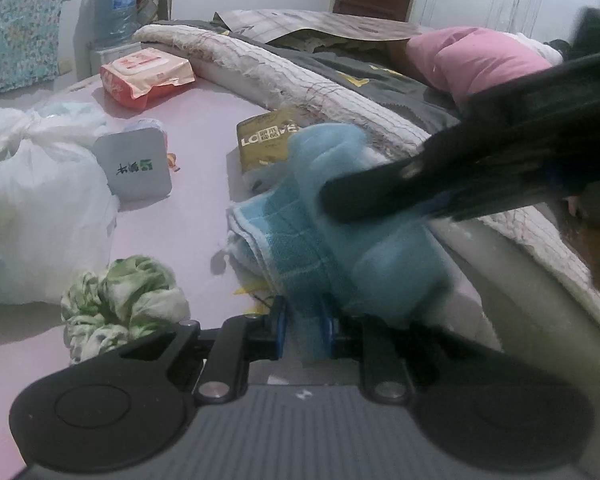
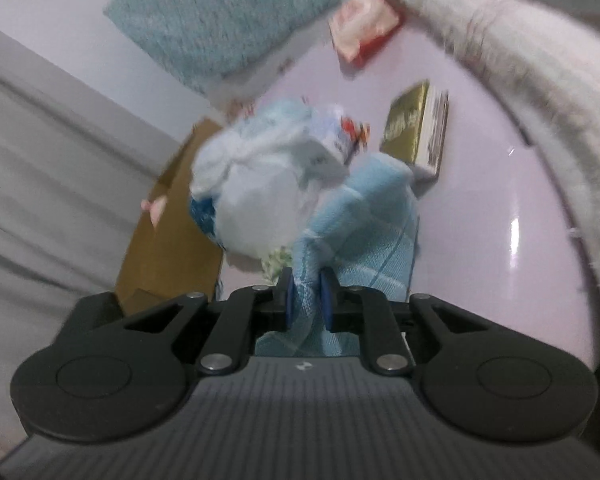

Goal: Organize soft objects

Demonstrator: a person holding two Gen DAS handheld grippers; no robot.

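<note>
Towel [image 1: 340, 248] is the thing I'm working on, a light blue one sitting near the middle of the pink bed sheet [image 1: 188, 128], just in front of the rolled white blanket [image 1: 284, 76]. My left gripper [image 1: 305, 324] is clamped on the near edge, cloth bunched between the blue pads. My right gripper [image 2: 305, 300] is pinched shut on another bit of the same towel, and from the left camera it comes in from the right, over the top. Two grips on one cloth, so I'd guess I'm set up to fold or straighten it. Around it: a crumpled green and white cloth [image 1: 120, 300] near left, a white plastic bag [image 1: 40, 216] further left, and a gold tissue pack [image 1: 264, 140] just behind.
</note>
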